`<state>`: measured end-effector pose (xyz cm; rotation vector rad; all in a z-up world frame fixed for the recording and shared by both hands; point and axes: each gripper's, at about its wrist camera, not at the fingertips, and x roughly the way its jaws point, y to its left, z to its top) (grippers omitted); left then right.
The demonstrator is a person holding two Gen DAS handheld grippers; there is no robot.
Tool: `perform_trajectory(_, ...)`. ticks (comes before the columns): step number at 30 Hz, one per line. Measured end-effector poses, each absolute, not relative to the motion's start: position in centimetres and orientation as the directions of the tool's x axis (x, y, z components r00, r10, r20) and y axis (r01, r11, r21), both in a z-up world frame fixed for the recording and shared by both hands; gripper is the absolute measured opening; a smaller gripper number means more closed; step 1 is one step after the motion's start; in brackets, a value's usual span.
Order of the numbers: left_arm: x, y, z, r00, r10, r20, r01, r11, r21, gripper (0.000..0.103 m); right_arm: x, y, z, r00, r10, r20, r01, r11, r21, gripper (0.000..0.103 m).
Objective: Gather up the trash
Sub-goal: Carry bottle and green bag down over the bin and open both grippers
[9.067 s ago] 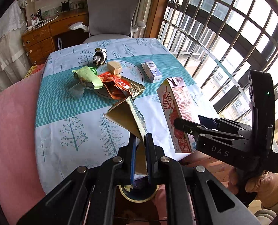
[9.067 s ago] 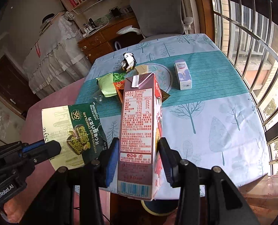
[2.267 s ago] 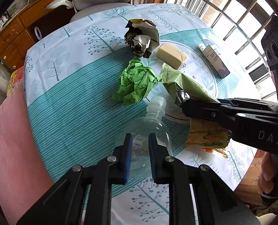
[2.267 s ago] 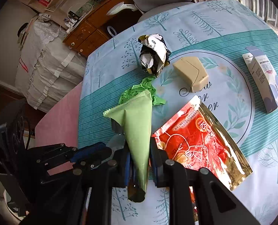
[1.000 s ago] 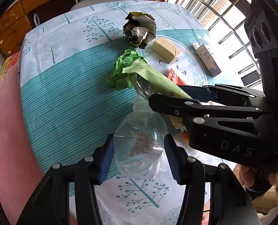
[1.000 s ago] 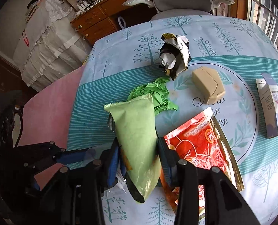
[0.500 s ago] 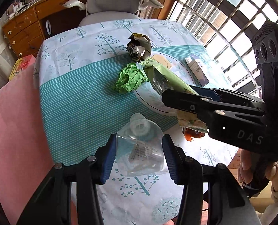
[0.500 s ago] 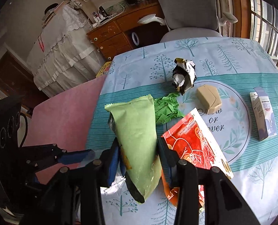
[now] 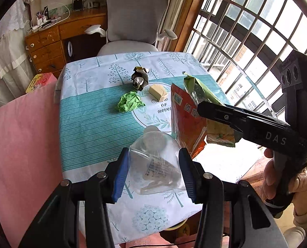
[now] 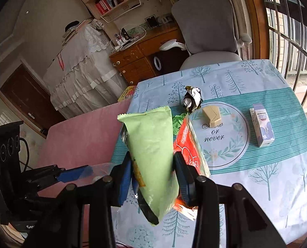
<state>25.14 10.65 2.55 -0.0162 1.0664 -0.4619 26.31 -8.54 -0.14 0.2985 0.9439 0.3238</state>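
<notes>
My left gripper (image 9: 153,171) is shut on a clear crushed plastic bottle (image 9: 155,163), held above the table's near edge. My right gripper (image 10: 153,175) is shut on a light green snack bag (image 10: 151,150) and a red foil wrapper (image 10: 187,144) beside it, both lifted off the table; they also show in the left wrist view (image 9: 186,119). On the table lie a crumpled green paper (image 9: 129,102), a crumpled black-and-white wrapper (image 10: 191,100), a beige block (image 10: 211,113) and a small white box (image 10: 262,127).
The table wears a blue tree-print cloth (image 9: 87,122) with a round "now or never" mat (image 10: 225,142). A pink cover (image 9: 19,144) lies left. A grey chair (image 9: 132,26) and a wooden desk (image 9: 50,39) stand behind. A barred window (image 9: 246,31) is at right.
Both grippers have lifted and pulled back from the table with their loads. The red wrapper, earlier flat on the table, now hangs in the right gripper beside the green bag.
</notes>
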Motion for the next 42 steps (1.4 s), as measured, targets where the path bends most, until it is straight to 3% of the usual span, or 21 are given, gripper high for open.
perform_trajectory(11,13.7,5.8,6.9,0.506,-0.341,-0.792,0.296,0.931,-0.212,0.046,16.7,-12.6,4.7,0.588,0.423,-0.689,-0.257,0.906,0.337,0.021)
perform_trajectory(18,6.8,3.7,5.6,0.494,-0.302,-0.815,0.223,0.950,-0.217,0.046,10.2,-14.8,3.0,0.532,0.449,-0.718,-0.279,0.893,0.352,0.020)
perform_trajectory(33,-0.8,1.0,-4.6,0.326,-0.271,-0.906,0.213,0.954,-0.209,0.046,1.8,-16.0,-10.1,0.313,0.439,-0.842,-0.148,0.899,0.413,0.020)
perform_trajectory(42,-0.6,-0.4,-17.3,0.255,-0.236,-0.938,0.222,0.958,-0.181,0.046,-0.2,-16.3,-23.4,0.223,0.352,-0.909,0.000,0.933,0.361,0.020)
